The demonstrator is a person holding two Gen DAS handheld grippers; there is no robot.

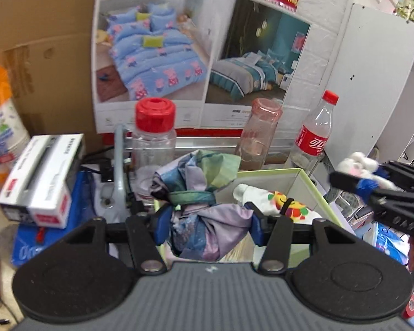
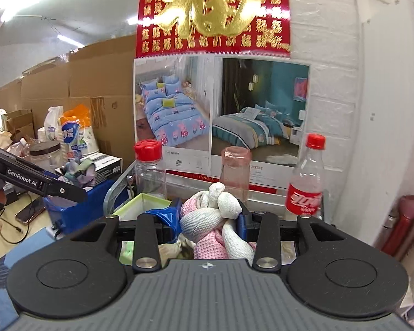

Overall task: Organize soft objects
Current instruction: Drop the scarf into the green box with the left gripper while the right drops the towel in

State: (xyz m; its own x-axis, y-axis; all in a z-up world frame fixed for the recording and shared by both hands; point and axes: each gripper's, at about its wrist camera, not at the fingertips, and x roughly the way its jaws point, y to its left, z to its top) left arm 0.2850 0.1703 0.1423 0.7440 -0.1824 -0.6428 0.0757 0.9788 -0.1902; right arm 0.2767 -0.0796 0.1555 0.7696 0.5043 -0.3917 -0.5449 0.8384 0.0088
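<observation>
While the left gripper (image 1: pixel 208 227) is clamped on a bunched purple-blue cloth (image 1: pixel 207 220) over the near edge of the green box (image 1: pixel 303 178), the right gripper (image 2: pixel 209 220) pinches a knotted pink-and-white towel (image 2: pixel 212 220) just right of that box. A white sun-print cloth (image 1: pixel 278 201) already lies inside. To finish well, I judge each bundle should be lowered fully past the rim before letting go, clear of the bottles (image 1: pixel 154 135) on the far side.

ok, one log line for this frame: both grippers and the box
left gripper: shut on multicolor cloth | right gripper: shut on pink-white knotted cloth | green-rimmed box: holds sun-print white cloth
</observation>
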